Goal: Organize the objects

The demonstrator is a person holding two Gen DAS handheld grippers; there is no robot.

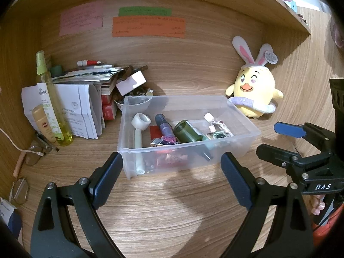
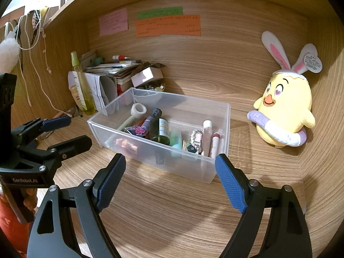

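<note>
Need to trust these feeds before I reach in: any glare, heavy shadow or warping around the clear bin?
Left wrist view: sharp; gripper shadows fall on the desk before the clear bin, fisheye bows the shelf edges. Right wrist view: also sharp, bin contents readable, no strong glare, corners vignetted black.

Wood-grain counter [image 1: 172, 204], set in alcove with wooden back and side walls. Clear plastic bin [image 1: 133, 150] sits mid-counter, small items loose inside. Yellow chick plush [image 1: 254, 90] with rabbit ears stands right of bin, near back wall. Left rear corner: stack of papers and booklets [image 1: 86, 105], tall yellow-green spray bottle [image 1: 50, 99], small tan tube [image 1: 43, 124] just beside bottle. Small bowl [image 1: 134, 103] just behind bin. Eyeglasses [image 1: 32, 157] and white cable [image 1: 13, 144] lie at left edge.
</note>
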